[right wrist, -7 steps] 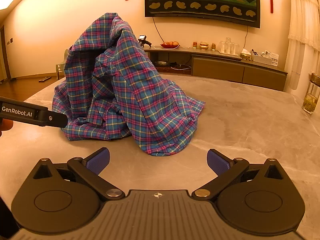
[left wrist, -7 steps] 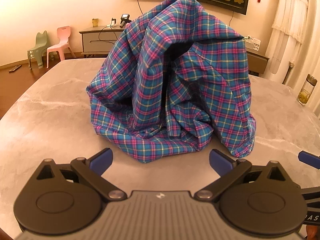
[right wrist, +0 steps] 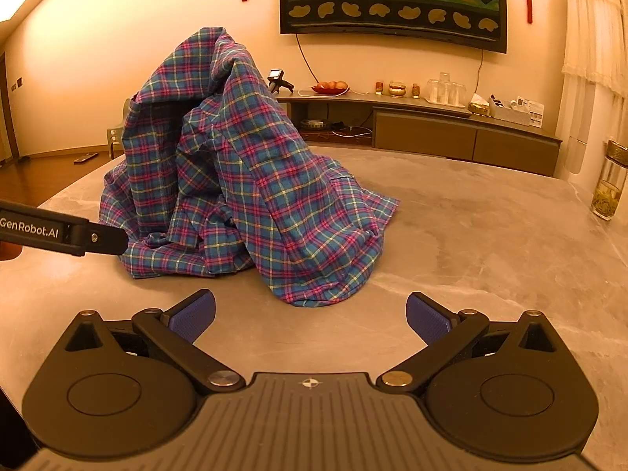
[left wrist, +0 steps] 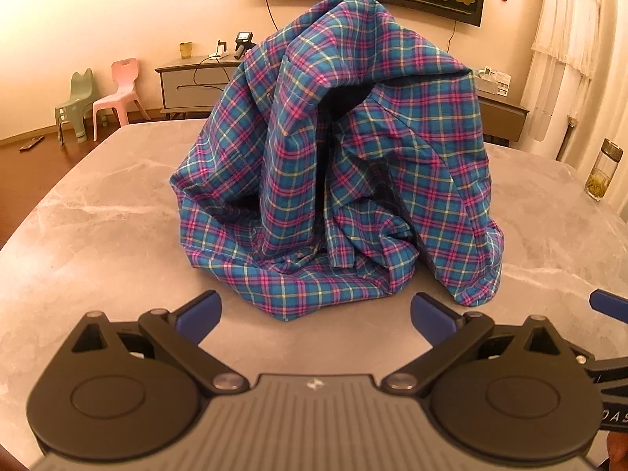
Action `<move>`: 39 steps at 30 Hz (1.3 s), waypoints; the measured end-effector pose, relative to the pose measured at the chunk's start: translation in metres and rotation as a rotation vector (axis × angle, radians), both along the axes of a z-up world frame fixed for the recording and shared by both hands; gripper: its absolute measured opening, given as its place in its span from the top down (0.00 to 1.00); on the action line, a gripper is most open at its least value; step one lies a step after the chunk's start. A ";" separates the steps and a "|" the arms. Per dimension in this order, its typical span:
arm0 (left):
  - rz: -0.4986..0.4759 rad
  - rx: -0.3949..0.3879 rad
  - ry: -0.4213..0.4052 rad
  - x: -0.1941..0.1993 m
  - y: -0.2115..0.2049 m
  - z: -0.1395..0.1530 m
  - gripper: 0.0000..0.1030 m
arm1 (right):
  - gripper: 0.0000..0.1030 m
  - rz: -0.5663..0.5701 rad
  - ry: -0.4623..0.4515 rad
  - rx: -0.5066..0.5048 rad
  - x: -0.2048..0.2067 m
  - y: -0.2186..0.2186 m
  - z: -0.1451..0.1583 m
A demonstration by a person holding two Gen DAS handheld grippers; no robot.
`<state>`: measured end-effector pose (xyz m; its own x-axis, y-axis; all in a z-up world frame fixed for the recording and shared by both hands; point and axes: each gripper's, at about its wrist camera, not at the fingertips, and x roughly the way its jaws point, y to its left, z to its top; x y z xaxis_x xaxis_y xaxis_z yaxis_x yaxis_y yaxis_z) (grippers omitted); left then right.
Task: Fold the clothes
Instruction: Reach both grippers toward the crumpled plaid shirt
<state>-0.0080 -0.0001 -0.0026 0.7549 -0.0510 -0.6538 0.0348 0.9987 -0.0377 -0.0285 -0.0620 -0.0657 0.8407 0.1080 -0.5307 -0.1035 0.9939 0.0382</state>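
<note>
A blue and pink plaid shirt (left wrist: 345,180) stands in a tall crumpled heap on the grey marble table (left wrist: 98,212); it also shows in the right wrist view (right wrist: 251,180). My left gripper (left wrist: 316,316) is open and empty, just short of the heap's near hem. My right gripper (right wrist: 310,316) is open and empty, a little before the heap's right front fold. The left gripper's black arm (right wrist: 59,231) shows at the left of the right wrist view, beside the shirt. One blue fingertip of the right gripper (left wrist: 608,302) shows at the right edge of the left wrist view.
A glass bottle with tea (right wrist: 608,184) stands at the table's far right edge, also in the left wrist view (left wrist: 602,174). Behind the table are a low TV cabinet (right wrist: 424,125), two small chairs (left wrist: 98,98) and a curtain (left wrist: 565,39).
The shirt heap has sunk slightly. Both grippers stay open and nearly still.
</note>
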 end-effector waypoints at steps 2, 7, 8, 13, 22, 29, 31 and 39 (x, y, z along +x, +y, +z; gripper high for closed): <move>-0.001 0.005 0.016 0.003 -0.001 -0.002 0.00 | 0.01 -0.003 0.002 0.000 0.000 -0.001 -0.001; -0.004 0.003 0.037 0.006 -0.005 0.001 0.00 | 0.01 -0.009 0.006 0.001 0.001 -0.003 -0.002; -0.008 0.002 0.038 0.005 -0.005 0.000 0.00 | 0.01 -0.010 0.007 0.002 0.001 -0.003 -0.003; -0.026 0.013 0.040 0.004 -0.010 -0.002 0.00 | 0.01 -0.016 0.014 0.002 0.002 -0.004 -0.004; -0.056 0.025 0.039 -0.001 -0.016 -0.006 0.00 | 0.01 -0.025 0.030 -0.009 0.002 -0.005 -0.006; -0.100 0.028 0.028 -0.009 -0.023 -0.003 0.24 | 0.09 -0.027 0.013 -0.021 -0.001 -0.005 -0.004; -0.116 0.025 0.023 -0.012 -0.026 -0.002 0.43 | 0.36 -0.023 0.022 -0.021 -0.001 -0.006 -0.004; -0.142 0.020 0.000 -0.022 -0.033 0.001 1.00 | 1.00 0.018 0.019 -0.047 -0.007 -0.001 -0.001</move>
